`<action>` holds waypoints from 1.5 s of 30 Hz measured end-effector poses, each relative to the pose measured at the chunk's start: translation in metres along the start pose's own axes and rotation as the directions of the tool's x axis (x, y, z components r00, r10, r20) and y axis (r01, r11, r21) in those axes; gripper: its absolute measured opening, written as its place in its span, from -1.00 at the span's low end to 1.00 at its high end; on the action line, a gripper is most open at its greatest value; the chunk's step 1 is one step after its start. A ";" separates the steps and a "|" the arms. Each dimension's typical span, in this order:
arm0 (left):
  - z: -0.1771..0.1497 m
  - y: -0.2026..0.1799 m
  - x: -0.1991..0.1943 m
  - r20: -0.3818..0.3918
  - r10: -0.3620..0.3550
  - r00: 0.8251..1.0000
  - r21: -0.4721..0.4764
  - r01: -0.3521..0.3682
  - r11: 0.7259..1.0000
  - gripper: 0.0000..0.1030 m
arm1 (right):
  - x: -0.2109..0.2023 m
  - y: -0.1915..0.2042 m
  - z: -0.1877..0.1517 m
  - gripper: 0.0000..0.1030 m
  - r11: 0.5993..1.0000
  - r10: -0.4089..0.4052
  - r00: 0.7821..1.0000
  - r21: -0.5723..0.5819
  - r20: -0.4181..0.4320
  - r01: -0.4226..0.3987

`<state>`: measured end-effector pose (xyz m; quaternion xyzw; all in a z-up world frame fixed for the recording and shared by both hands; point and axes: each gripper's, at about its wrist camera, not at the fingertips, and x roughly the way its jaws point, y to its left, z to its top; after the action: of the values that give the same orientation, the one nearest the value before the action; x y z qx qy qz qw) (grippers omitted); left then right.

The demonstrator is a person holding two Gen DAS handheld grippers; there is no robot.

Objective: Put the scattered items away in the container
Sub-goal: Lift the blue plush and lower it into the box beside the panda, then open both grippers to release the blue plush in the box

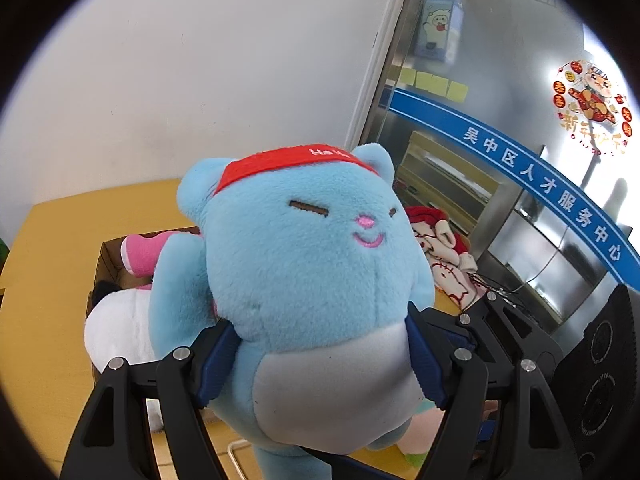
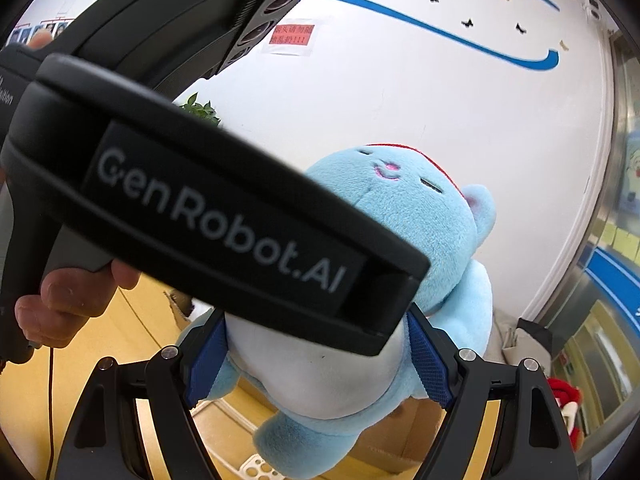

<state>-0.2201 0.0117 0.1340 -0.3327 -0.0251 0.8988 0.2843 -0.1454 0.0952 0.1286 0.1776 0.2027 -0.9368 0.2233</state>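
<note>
The blue plush toy (image 1: pixel 304 264) hides most of the cardboard box (image 1: pixel 105 258) behind it. In the right wrist view, the left gripper's body (image 2: pixel 224 216) covers the toy's middle. The toy's legs, cut by the lower edge, are possibly dangling.

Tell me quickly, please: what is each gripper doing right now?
Left gripper: closed on the blue plush cat, pads pressing its grey belly.
Right gripper: closed on the same blue plush cat.
</note>
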 end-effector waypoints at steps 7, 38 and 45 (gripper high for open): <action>0.003 0.049 0.058 -0.077 0.002 0.997 -0.060 -0.006 0.998 0.47 | 0.065 -0.017 -0.018 0.67 0.998 0.062 0.997 -0.019 -0.055 -0.063; -0.075 0.101 0.163 -0.270 0.083 0.959 -0.083 -0.109 0.991 0.45 | 0.193 -0.025 -0.145 0.61 0.937 0.313 0.918 0.236 -0.244 -0.257; -0.098 0.093 0.139 -0.266 0.097 0.959 -0.124 -0.133 0.983 0.45 | 0.171 -0.008 -0.163 0.60 0.926 0.356 0.892 0.235 -0.278 -0.296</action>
<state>-0.2917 -0.0068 -0.0452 -0.4673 -0.0318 0.8587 0.2081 -0.2528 0.1172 -0.0806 0.3768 0.1142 -0.8599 0.3249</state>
